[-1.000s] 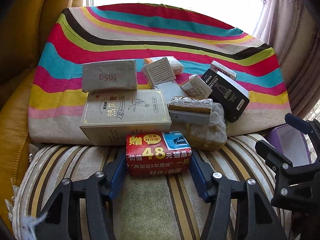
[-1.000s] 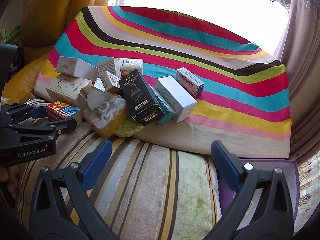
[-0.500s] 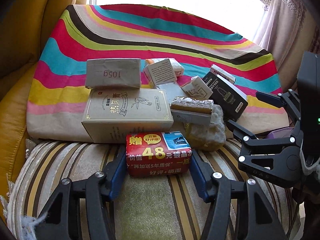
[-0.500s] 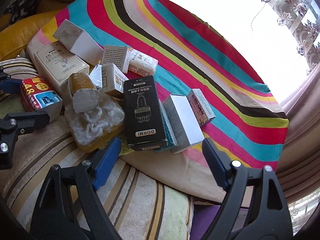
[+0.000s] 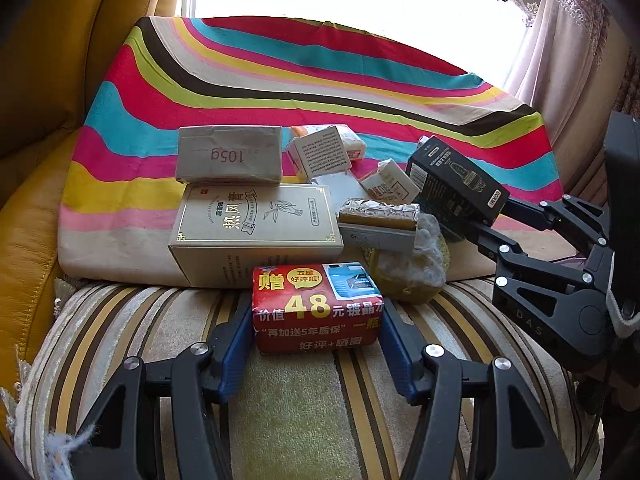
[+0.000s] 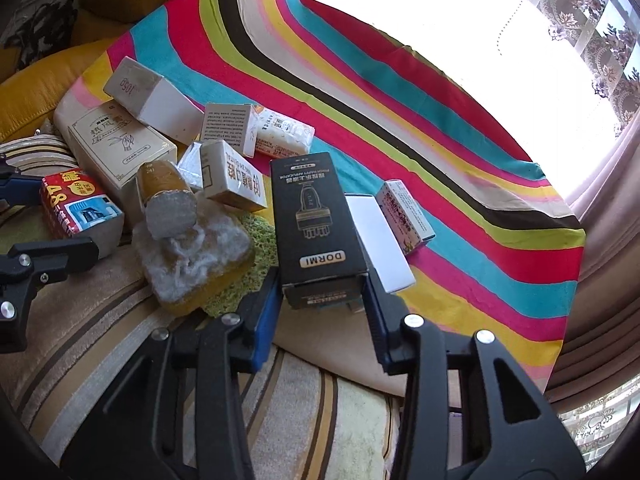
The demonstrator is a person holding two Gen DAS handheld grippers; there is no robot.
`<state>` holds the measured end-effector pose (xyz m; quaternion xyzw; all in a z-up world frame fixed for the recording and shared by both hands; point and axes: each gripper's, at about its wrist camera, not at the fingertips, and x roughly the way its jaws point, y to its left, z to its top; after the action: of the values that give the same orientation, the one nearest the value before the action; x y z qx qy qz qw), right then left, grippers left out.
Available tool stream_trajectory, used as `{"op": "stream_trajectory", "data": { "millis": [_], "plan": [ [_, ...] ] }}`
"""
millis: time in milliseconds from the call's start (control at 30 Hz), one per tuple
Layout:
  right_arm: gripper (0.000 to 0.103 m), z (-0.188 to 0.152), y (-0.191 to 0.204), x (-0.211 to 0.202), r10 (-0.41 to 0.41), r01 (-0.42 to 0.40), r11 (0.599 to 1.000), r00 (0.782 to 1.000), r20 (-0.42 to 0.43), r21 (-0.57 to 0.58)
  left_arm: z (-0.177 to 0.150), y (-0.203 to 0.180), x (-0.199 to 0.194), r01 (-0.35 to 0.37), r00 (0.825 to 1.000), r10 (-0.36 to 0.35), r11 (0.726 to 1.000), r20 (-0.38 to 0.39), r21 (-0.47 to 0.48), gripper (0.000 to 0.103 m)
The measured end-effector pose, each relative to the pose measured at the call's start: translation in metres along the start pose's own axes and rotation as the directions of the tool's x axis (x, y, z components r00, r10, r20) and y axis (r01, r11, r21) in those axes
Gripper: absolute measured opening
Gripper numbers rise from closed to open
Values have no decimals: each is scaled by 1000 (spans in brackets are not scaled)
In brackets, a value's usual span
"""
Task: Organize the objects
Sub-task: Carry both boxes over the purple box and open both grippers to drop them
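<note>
A red box with yellow "48" print [image 5: 316, 308] rests on the striped seat cushion, and my left gripper [image 5: 316, 320] is shut on it, blue pads against both its sides. The same red box [image 6: 80, 204] shows at the left of the right wrist view. A black DORMI box [image 6: 316, 216] lies on the edge of the rainbow-striped cloth. My right gripper [image 6: 322, 292] is closing on its near end, and the pads touch both sides. In the left wrist view the right gripper [image 5: 492, 220] reaches in from the right onto the black box [image 5: 456, 184].
Piled on the rainbow-striped cloth [image 5: 280, 80] are a beige tea box [image 5: 256, 228], a grey "105g" block [image 5: 230, 154], a foil-wrapped bar [image 5: 380, 216], a fluffy yellow sponge [image 5: 416, 276], a white box [image 6: 380, 236] and several small cartons. A yellow sofa arm [image 5: 40, 80] stands left, curtains right.
My right gripper swung toward the pile, rolled, and its jaws narrowed from wide open onto the black box. The left gripper stayed put with the red box.
</note>
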<state>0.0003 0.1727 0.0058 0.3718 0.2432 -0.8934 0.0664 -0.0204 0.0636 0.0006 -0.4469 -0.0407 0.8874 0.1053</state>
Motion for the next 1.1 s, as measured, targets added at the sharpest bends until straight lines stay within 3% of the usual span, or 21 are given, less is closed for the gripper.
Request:
{"op": "stream_trajectory", "data": {
  "millis": [267, 467, 733, 1100],
  "plan": [
    [44, -22, -17, -40, 16, -26, 989, 998, 65, 146, -5, -12, -24, 40, 995, -43, 999, 86, 26, 60],
    [44, -45, -36, -63, 6, -24, 963, 998, 69, 268, -11, -42, -37, 120, 984, -135, 985, 117, 123, 60],
    [44, -82, -66, -85, -18, 0, 917, 999, 42, 400, -16, -98, -34, 226, 965, -254, 933, 69, 280, 60],
    [44, -155, -114, -105, -65, 81, 829, 997, -50, 553, -19, -157, -21, 292, 950, -313, 875, -7, 386, 60]
  ]
}}
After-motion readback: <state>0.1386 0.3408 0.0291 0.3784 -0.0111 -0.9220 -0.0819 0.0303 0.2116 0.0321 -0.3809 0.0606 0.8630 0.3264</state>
